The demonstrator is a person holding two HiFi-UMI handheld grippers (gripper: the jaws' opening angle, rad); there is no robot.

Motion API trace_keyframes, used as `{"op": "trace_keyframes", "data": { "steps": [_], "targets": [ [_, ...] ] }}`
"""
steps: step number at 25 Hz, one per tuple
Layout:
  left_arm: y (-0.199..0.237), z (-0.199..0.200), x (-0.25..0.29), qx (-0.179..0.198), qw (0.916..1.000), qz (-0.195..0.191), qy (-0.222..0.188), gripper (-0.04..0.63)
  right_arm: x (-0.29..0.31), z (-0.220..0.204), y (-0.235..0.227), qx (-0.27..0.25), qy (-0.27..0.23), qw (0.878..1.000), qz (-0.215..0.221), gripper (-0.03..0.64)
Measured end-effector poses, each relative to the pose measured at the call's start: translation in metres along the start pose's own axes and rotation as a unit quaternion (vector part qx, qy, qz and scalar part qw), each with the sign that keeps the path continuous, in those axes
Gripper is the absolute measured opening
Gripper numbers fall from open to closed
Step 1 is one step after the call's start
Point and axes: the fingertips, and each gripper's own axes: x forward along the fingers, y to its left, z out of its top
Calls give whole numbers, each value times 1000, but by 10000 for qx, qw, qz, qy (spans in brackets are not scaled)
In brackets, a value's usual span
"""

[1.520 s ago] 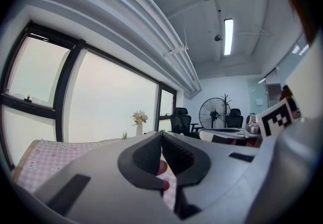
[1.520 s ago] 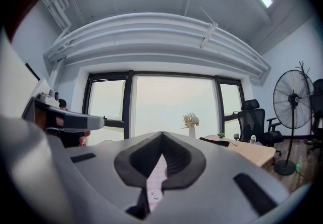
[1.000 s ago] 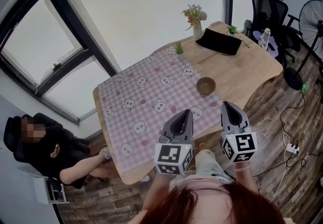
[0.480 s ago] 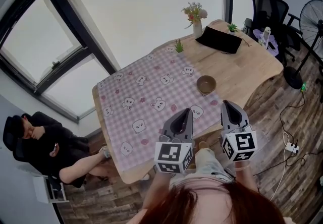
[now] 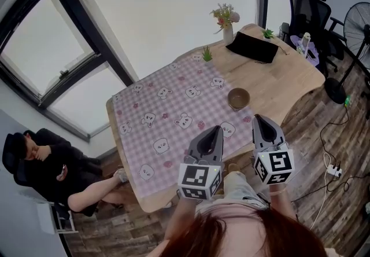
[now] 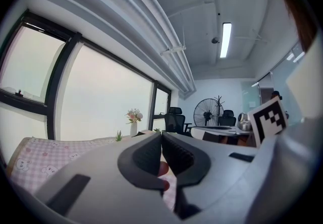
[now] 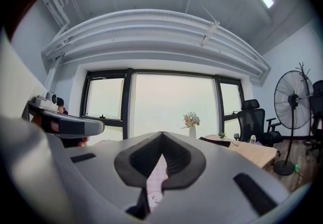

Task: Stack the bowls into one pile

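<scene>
A brown bowl (image 5: pixel 237 98) stands alone on the bare wood of the table, just right of the pink checked cloth (image 5: pixel 167 111); whether it is one bowl or a pile I cannot tell. My left gripper (image 5: pixel 212 132) hovers at the table's near edge over the cloth, shut and empty. My right gripper (image 5: pixel 261 121) is beside it, nearer than the bowl, also shut with nothing in it. In the left gripper view the left gripper (image 6: pixel 161 135) has its jaws pressed together. In the right gripper view the right gripper (image 7: pixel 162 136) is likewise closed. The bowl is hidden in both gripper views.
A vase of flowers (image 5: pixel 226 23), a black pad (image 5: pixel 252 47) and two small plants (image 5: pixel 207 55) sit at the table's far end. Office chairs (image 5: pixel 309 1) and a fan (image 5: pixel 357 21) stand at the right. A person (image 5: pixel 55 177) sits at the lower left.
Only the head camera has shifted slightly. Both grippers and the bowl keep their places.
</scene>
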Motion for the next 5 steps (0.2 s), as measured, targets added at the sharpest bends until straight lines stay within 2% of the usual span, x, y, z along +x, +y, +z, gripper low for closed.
{"op": "trace_keyframes", "data": {
  "steps": [5],
  "targets": [
    [13,0,-4,-42,10000,24,-8,11,7,0,10,3,25,10000,1,0]
  ]
}}
